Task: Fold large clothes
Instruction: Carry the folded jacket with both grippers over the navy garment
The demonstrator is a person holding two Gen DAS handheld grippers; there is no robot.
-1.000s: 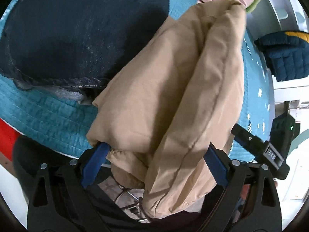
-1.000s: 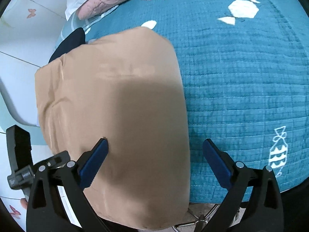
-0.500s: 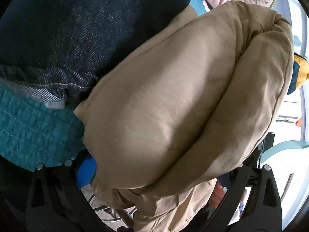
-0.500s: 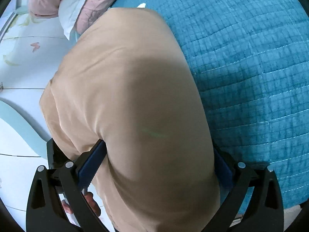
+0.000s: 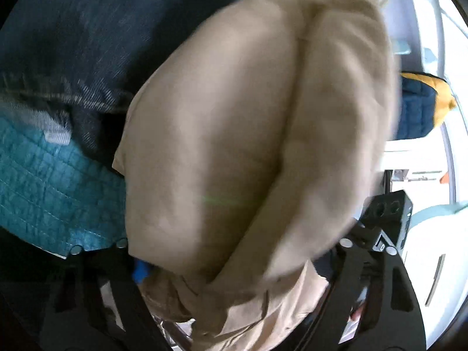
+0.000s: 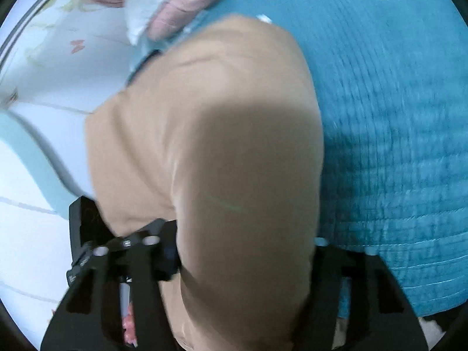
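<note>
One folded tan garment (image 5: pixel 251 134) lies at near edge of teal quilt (image 6: pixel 395 134), one dark denim piece (image 5: pixel 96 38) left of it. Left gripper (image 5: pixel 234 263), right gripper (image 6: pixel 245 251): jaws just closing, garment between; grip unclear. Quilt right of garment open.

I see my left gripper (image 5: pixel 234 251) pitched down with its jaws just closing in, still fairly wide and mostly hidden, while my right gripper (image 6: pixel 245 251) tilts down likewise, its jaws just drawn in to about half width, their pads covered so that I cannot judge the grip.
</note>
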